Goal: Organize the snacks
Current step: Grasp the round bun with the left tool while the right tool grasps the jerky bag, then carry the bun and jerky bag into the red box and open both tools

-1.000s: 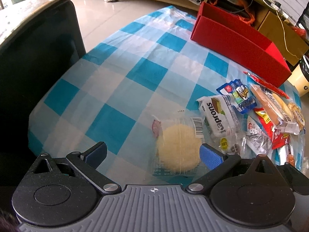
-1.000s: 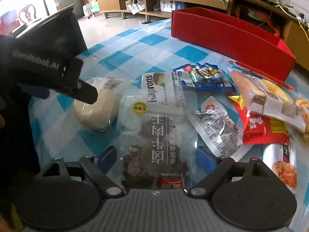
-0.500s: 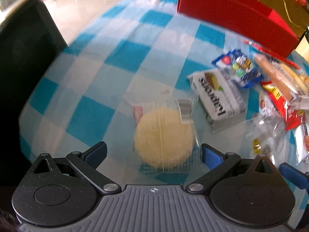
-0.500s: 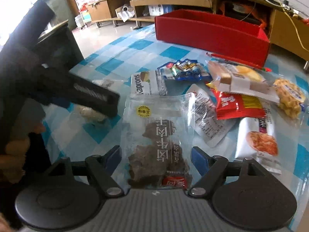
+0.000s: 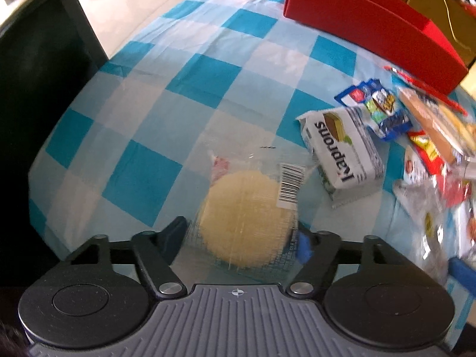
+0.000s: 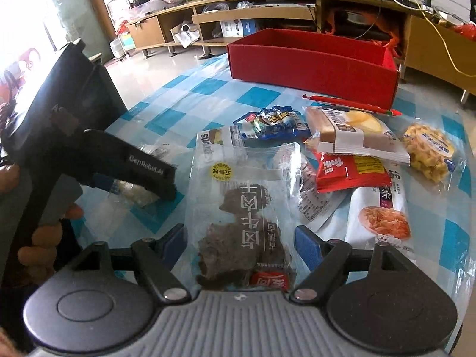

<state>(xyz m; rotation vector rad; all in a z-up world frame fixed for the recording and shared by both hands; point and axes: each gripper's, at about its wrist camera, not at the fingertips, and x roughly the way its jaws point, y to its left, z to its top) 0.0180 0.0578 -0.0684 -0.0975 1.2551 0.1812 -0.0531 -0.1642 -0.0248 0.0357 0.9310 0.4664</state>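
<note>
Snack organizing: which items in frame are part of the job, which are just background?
Job:
- round yellow cake in clear wrap, left gripper closing on it
- dark jerky pouch, between right gripper pads
- Kaprons wafer pack
- red Trolli pack
- red box

Background:
- TV stand
- checked tablecloth
- cables

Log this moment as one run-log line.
left gripper: closing around round cake pack | right gripper: holding dark snack pouch | red box: empty
</note>
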